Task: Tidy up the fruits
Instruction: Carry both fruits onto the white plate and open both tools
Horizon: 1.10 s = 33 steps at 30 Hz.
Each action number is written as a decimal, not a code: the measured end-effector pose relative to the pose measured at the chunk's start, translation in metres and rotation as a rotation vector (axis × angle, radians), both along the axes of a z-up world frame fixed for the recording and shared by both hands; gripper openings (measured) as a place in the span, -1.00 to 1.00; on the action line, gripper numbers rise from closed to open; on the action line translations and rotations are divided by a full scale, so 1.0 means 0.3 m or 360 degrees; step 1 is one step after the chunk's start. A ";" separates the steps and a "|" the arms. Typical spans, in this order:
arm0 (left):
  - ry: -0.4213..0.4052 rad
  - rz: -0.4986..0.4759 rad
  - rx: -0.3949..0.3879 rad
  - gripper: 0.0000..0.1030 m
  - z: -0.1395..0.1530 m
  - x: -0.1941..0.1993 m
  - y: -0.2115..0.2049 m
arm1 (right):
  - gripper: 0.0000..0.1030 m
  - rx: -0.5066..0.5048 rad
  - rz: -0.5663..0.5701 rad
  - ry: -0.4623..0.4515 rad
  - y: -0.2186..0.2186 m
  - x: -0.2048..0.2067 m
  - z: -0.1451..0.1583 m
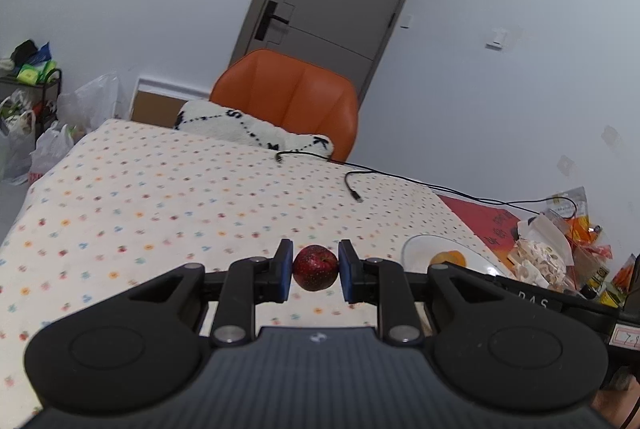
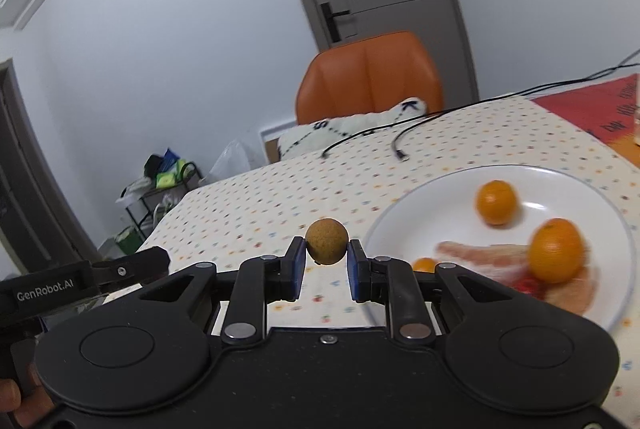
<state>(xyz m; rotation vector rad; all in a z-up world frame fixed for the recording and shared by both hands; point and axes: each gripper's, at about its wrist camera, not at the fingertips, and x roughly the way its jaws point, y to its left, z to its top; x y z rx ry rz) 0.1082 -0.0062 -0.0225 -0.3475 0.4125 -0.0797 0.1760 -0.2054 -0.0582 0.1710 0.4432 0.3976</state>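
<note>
Table: covered by a dotted cloth (image 1: 160,197) (image 2: 280,197); it fills the lower half of both wrist views, with an orange chair (image 1: 288,93) at its far edge.
Plate: white plate (image 2: 448,197), lying at 3 o'clock from the right gripper, near its tip; in the left wrist view the same plate (image 1: 416,249) sits at 3 o'clock, farther off to the side.
Plate contents: 2 whole oranges (image 2: 496,203) (image 2: 556,249), a 3rd small orange one (image 2: 424,264) half hidden behind the gripper finger, and pale pink fruit slices (image 2: 480,257).
Left gripper: left gripper (image 1: 315,269) has its blue pads closed nearly together on a dark red fruit (image 1: 315,268), held above the cloth.
Right gripper: right gripper (image 2: 327,249) pinches a small round brown fruit (image 2: 327,241) near the finger tips, above the cloth.
Key relation: my reading is that both fruits are bound for the plate, which lies to the right of both grippers. The right one is nearer, almost at the rim; the left one has to cross more cloth and comes in behind it.
Long axis: both held fruits are roughly round, so grip direction should matter little on release.
Risk: the brown fruit sits high on the pads and could roll out; round fruit may also roll on the plate.
</note>
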 end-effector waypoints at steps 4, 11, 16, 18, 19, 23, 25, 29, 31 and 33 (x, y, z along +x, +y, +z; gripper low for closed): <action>-0.0007 -0.0034 0.0035 -0.57 0.017 0.022 -0.052 | -0.60 0.0042 -0.0063 -0.0010 -0.078 0.004 -0.004; -0.0006 -0.0107 0.0098 -0.57 0.039 0.073 -0.146 | -0.60 0.0105 -0.0156 -0.0026 -0.194 0.012 -0.011; -0.0005 -0.0151 0.0148 -0.57 0.048 0.106 -0.211 | -0.60 0.0139 -0.0192 -0.0044 -0.254 0.018 -0.010; -0.0005 -0.0169 0.0163 -0.57 0.053 0.120 -0.239 | -0.60 0.0149 -0.0204 -0.0050 -0.276 0.022 -0.008; -0.0005 -0.0177 0.0173 -0.57 0.055 0.127 -0.254 | -0.60 0.0153 -0.0210 -0.0053 -0.287 0.026 -0.005; -0.0004 -0.0215 0.0208 -0.57 0.059 0.152 -0.309 | -0.60 0.0161 -0.0222 -0.0075 -0.327 0.035 0.009; -0.0002 -0.0234 0.0221 -0.57 0.061 0.163 -0.338 | -0.60 0.0162 -0.0227 -0.0080 -0.344 0.045 0.016; 0.0002 -0.0268 0.0253 -0.57 0.064 0.191 -0.393 | -0.60 0.0179 -0.0230 -0.0081 -0.372 0.062 0.020; 0.0000 -0.0283 0.0276 -0.57 0.067 0.206 -0.421 | -0.60 0.0187 -0.0228 -0.0078 -0.382 0.074 0.021; -0.0004 -0.0297 0.0296 -0.57 0.072 0.223 -0.445 | -0.60 0.0200 -0.0220 -0.0077 -0.391 0.086 0.023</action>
